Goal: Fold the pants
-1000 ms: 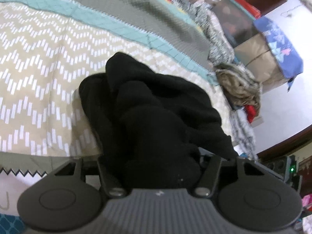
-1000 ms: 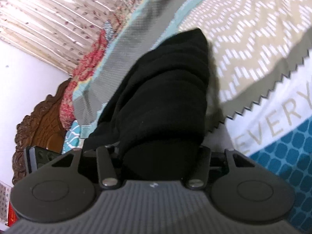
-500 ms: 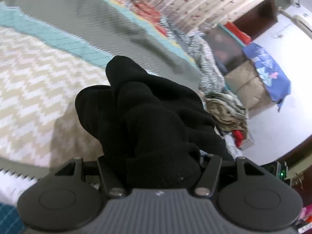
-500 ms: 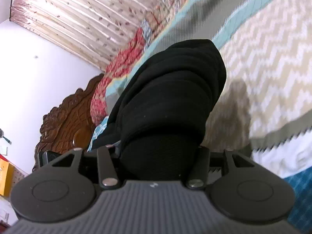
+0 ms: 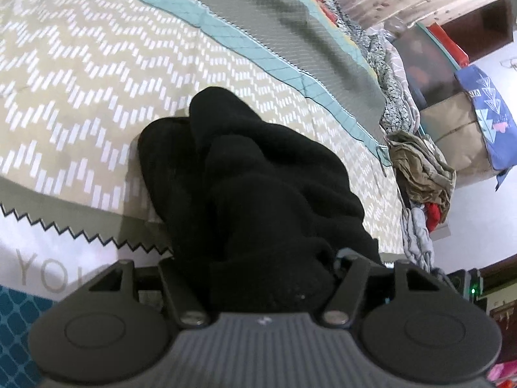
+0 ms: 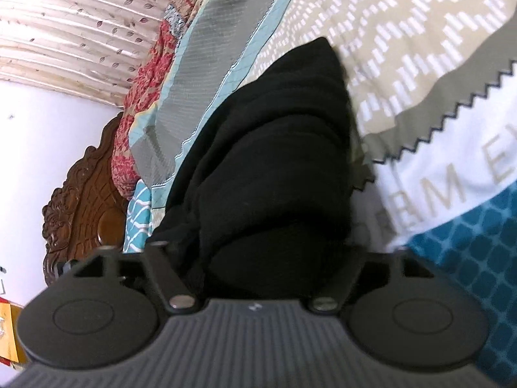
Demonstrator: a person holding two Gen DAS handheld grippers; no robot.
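Beige chevron bedspread (image 5: 97,64) — carved wooden headboard (image 6: 84,194) behind.

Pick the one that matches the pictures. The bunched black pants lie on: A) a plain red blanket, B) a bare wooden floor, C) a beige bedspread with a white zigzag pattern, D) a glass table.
C: in both wrist views the bunched black pants rest on the beige bedspread with white zigzag dashes, which spreads around the fabric on every visible side.
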